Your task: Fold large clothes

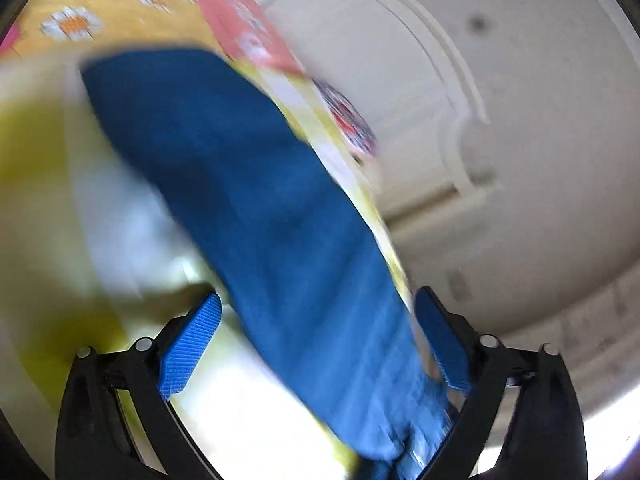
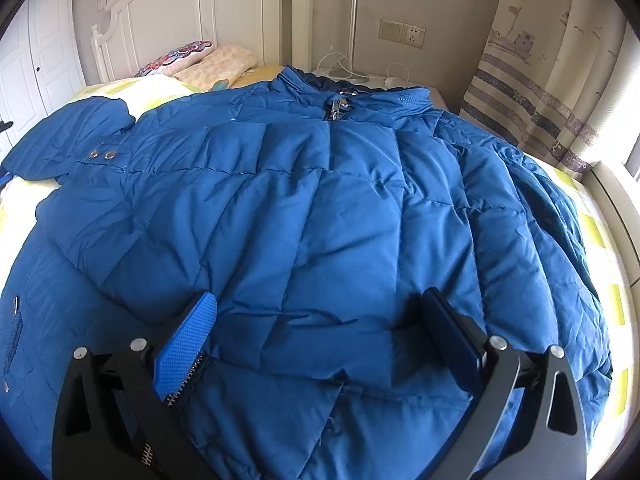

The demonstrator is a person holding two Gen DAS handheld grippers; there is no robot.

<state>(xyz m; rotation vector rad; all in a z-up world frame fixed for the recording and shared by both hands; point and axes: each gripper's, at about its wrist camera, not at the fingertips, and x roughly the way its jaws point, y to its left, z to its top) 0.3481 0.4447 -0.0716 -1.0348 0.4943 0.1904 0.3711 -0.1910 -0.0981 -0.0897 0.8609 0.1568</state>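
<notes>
A large blue puffer jacket lies spread front-up on the bed, collar and zip pull at the far end. Its left sleeve lies folded in across the shoulder. My right gripper hovers open over the near hem, its left pad beside the zipper teeth. The left wrist view is blurred and tilted. There a long blue part of the jacket runs between the wide-open fingers of my left gripper, close to the right pad and apart from the left pad.
The yellow-and-white sheet covers the bed. Pillows lie against a white headboard. A lamp pole and cables stand behind the collar, a patterned curtain hangs right. Orange flowered fabric and a white panelled surface show in the left wrist view.
</notes>
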